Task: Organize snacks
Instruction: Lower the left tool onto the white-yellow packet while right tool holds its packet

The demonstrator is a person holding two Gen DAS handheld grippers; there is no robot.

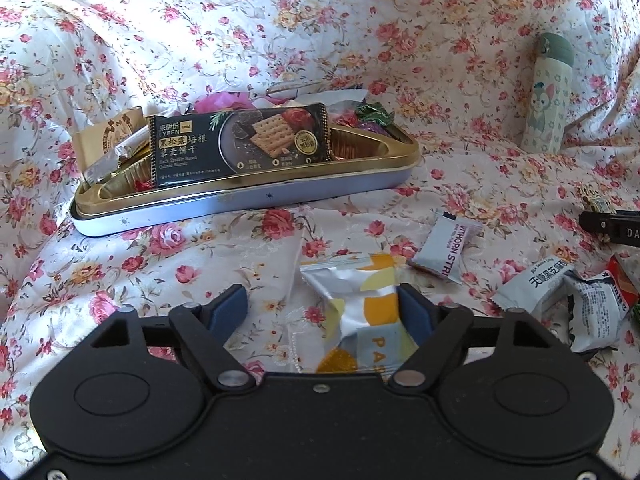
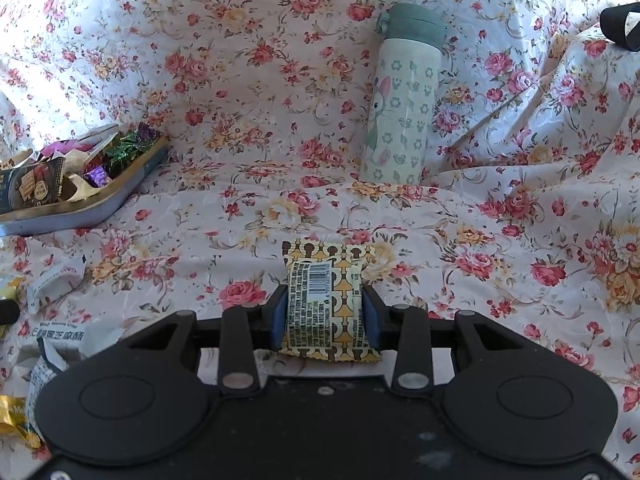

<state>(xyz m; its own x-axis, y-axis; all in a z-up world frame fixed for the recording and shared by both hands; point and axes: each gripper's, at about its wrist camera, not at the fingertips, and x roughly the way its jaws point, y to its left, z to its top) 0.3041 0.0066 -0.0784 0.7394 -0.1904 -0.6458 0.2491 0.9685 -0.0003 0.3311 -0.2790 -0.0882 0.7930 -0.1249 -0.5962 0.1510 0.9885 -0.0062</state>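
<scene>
We count a tin on the floral cloth, heaped with sweets and a black cracker pack. Our left gripper stands apart around a silver-and-yellow packet, one pad beside it. Our right gripper is clamped on a patterned snack bar. A bottle stands behind.

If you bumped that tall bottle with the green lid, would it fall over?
Probably. The bottle stands upright on soft, wrinkled flowery cloth, so its footing looks wobbly. It is tall and narrow, so it could tip. Being round, it might then roll.
</scene>
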